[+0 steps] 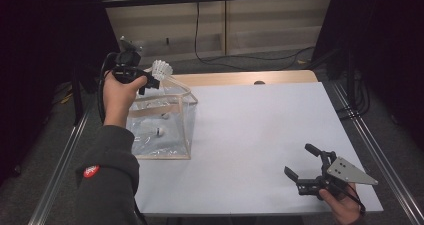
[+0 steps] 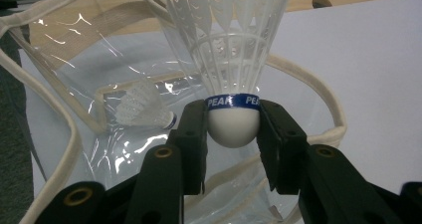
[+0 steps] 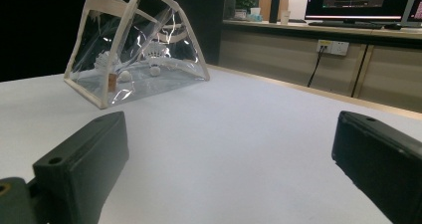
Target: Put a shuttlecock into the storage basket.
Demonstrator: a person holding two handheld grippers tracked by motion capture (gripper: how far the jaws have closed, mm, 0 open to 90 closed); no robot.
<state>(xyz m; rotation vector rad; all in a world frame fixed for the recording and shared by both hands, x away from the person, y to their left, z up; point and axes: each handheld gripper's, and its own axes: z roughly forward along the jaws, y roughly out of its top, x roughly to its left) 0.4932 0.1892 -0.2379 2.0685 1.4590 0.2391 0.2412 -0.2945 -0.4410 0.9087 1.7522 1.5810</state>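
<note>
A white shuttlecock [image 2: 233, 59] with a blue band is clamped by its round cork between the jaws of my left gripper [image 2: 233, 127]. In the high view that left gripper [image 1: 149, 80] holds the shuttlecock [image 1: 161, 70] above the open top of a clear plastic bag [image 1: 165, 117] with cream trim at the table's left. Shuttlecocks [image 2: 144, 107] lie inside the bag. My right gripper [image 1: 301, 161] rests low at the table's front right, open with nothing between its fingers. From there the bag [image 3: 137, 47] stands far off to the left.
The white table top [image 1: 260, 135] stretches between the bag and the right gripper. A wooden strip [image 1: 250, 78] runs along its far edge. Metal rails [image 1: 372, 155] flank the table, and cables [image 1: 250, 60] lie on the floor behind it.
</note>
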